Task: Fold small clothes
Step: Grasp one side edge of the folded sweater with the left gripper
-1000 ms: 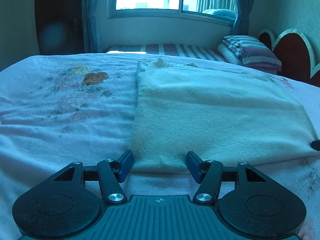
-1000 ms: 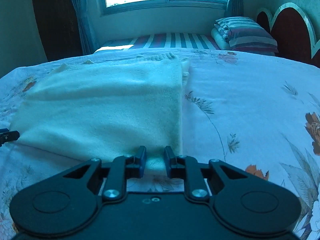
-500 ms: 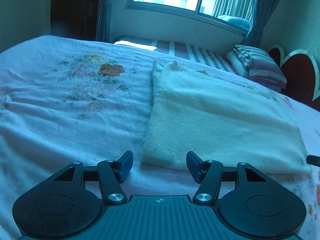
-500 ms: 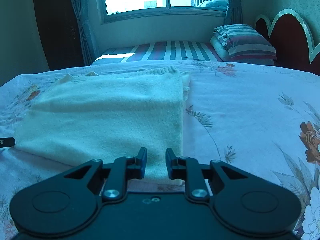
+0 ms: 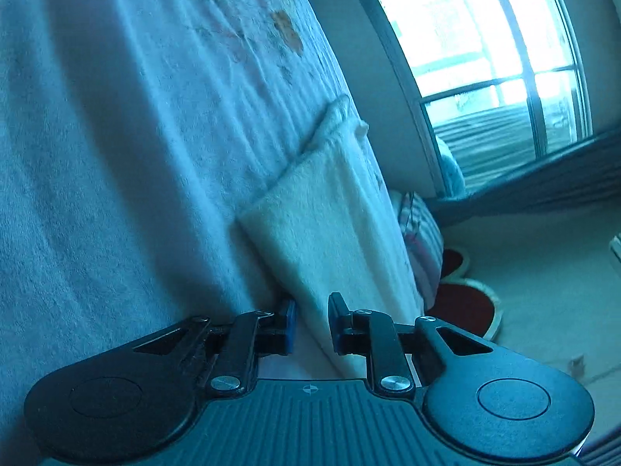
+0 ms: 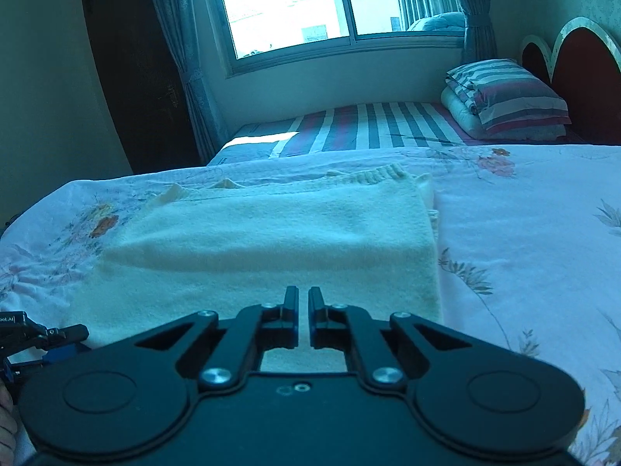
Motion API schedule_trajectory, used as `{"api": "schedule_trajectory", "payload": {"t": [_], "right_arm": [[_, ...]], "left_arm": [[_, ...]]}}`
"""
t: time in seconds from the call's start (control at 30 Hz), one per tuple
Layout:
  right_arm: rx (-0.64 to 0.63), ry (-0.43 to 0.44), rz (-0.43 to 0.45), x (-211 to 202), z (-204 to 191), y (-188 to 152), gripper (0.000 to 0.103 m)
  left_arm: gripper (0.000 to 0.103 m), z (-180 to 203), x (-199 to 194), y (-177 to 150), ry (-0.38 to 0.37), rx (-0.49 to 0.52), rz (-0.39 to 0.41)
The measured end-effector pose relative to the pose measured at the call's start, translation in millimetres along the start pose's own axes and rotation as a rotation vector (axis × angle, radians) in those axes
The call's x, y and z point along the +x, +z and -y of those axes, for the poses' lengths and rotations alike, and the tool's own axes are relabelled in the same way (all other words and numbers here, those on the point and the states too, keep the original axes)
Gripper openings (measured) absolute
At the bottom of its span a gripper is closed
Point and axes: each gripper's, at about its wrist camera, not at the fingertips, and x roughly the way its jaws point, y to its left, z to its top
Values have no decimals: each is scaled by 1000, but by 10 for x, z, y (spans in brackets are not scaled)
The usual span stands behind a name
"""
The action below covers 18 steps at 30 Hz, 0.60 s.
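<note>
The left tongs (image 5: 310, 324) are rolled hard onto their side, so the bed (image 5: 116, 155) stands like a wall on their left. Their jaws are closing, with the near edge of the folded cream sweater (image 5: 330, 233) between the blue pads. The right tongs (image 6: 304, 318) point slightly downward over the sweater's (image 6: 271, 240) near edge, jaws drawn almost together; whether cloth is pinched between them cannot be told. The sweater lies flat on the flowered bed (image 6: 524, 213), ahead of both tongs. The small white lettering on the left tongs' (image 6: 42, 339) body is too small to read.
</note>
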Motion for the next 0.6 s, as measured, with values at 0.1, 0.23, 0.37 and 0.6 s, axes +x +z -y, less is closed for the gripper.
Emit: {"api": "schedule_trajectory", "payload": {"t": [0.1,0.23,0.37,0.6], "right_arm": [[0,12,-8,144,-77,31,6],[4,29,-13,297,-160,70,6],[2,49,-11,390,-224,115,7],[11,54,-25,600,-299,259,7]], "left_arm": [[20,31,90,-32,-6,-26,41],[20,38,190,-59,-11,-78,75],[20,72,282,-5,-5,-74,97],[20,146,386,49,-18,-60,136]]}}
